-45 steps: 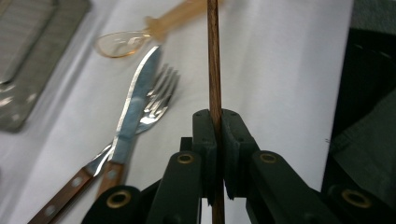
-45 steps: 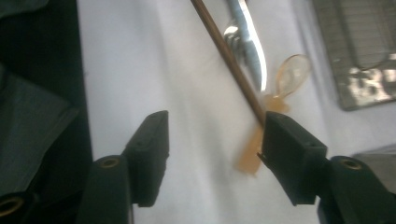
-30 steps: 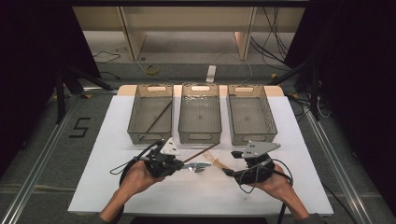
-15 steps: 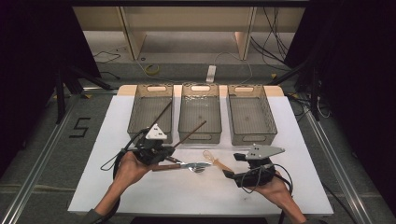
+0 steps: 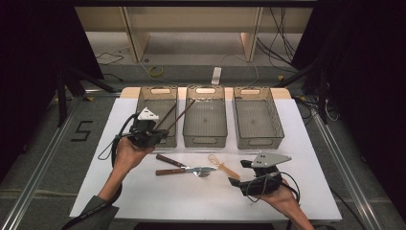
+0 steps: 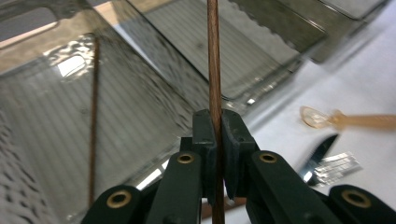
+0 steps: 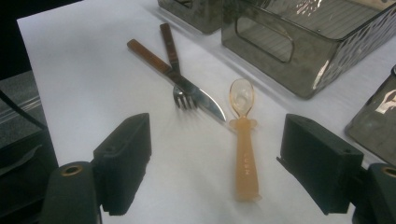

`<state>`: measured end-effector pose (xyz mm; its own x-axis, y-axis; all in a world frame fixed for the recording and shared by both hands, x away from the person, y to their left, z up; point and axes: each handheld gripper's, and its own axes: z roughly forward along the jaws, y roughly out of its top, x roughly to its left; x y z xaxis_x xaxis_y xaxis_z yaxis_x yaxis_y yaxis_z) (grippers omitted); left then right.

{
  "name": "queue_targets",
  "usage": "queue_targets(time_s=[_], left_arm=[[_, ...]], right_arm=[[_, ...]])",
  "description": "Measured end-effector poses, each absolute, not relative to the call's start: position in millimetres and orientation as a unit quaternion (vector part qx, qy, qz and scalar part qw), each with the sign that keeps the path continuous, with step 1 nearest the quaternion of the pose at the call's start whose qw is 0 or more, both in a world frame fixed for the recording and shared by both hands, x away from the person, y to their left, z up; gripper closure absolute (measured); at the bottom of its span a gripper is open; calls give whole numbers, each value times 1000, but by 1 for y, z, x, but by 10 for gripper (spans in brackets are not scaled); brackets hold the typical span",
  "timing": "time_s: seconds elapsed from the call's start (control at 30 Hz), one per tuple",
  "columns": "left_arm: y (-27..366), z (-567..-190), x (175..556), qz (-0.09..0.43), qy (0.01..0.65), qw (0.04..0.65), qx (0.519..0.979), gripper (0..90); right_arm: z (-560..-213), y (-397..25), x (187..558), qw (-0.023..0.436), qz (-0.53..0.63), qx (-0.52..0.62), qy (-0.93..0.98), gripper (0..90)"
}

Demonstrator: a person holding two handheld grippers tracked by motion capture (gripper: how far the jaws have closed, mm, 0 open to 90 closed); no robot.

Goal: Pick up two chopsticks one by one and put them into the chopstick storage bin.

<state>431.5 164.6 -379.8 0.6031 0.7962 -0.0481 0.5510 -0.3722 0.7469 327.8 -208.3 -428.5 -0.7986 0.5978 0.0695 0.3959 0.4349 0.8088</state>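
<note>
My left gripper (image 5: 158, 129) (image 6: 215, 128) is shut on a thin brown chopstick (image 5: 183, 111) (image 6: 214, 65), held over the near end of the left bin (image 5: 143, 108). The stick's far end slants toward the middle bin (image 5: 206, 141). A second chopstick (image 5: 168, 114) (image 6: 93, 121) leans inside the left bin. My right gripper (image 5: 238, 172) (image 7: 217, 137) stands open low over the table, with an orange plastic spoon (image 5: 222, 166) (image 7: 243, 154) lying just ahead between its jaws. Left of the spoon, a knife (image 5: 184, 170) (image 7: 187, 86) and a fork (image 5: 174, 162) (image 7: 172, 56) lie crossed.
Three smoky clear bins stand in a row at the far side of the white table top (image 5: 306, 158); the right bin (image 5: 256, 141) looks empty. Shelving and cables lie beyond the table's far edge. Dark floor surrounds the table.
My left gripper has lifted the chopstick off the table and carried it away and leftward to the left bin. The right gripper has drawn back slightly toward the person.
</note>
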Motion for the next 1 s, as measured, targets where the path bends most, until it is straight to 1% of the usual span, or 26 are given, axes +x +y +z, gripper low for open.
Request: queue_targets(time_s=[0.13,0.47,0.73,1.0], left_arm=[[169,-380,445,181,427,371,805,848],[179,-379,480,187,458,370,786,848],[186,-379,496,190,473,367,778,848],[195,-387,513,191,492,360,769,847]], right_arm=[[-430,-208,327,113,442,295,839,244],[-430,-210,323,112,445,293,839,241],[-429,-212,321,111,445,292,839,237],[-430,-211,320,109,442,289,842,236]])
